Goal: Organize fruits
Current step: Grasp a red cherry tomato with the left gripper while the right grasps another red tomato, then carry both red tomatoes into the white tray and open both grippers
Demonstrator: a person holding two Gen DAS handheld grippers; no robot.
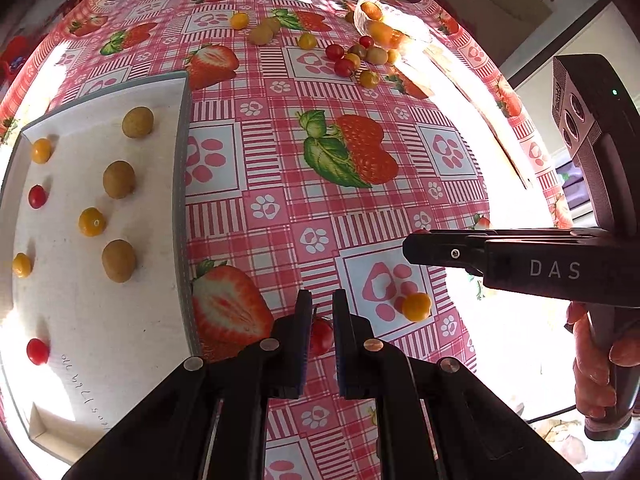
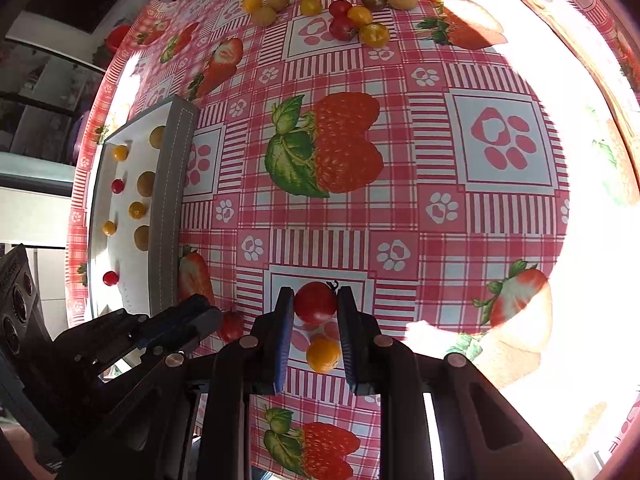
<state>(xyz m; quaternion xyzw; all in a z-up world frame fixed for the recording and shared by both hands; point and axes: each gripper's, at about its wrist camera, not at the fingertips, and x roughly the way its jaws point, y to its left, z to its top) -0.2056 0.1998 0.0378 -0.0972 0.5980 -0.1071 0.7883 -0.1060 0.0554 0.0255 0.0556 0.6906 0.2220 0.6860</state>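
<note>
- Left gripper [image 1: 322, 330]: clamped on a small red tomato [image 1: 321, 336], held just above the strawberry-print tablecloth [image 1: 360, 216]
- Right gripper [image 2: 314, 322]: closed on a second red tomato [image 2: 315, 303]; a yellow tomato [image 2: 323, 355] is seen on the cloth beneath it
- Grey tray [image 1: 182, 168]: noted at left, holding sorted red, yellow and green fruits set apart
- Loose fruit pile [image 1: 356, 58]: observed at the far edge, beside a clear bag [image 1: 394, 20]

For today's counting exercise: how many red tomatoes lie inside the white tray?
2. One red tomato lies near the tray's far-left side, another nearer the camera. None seem hidden.
</note>
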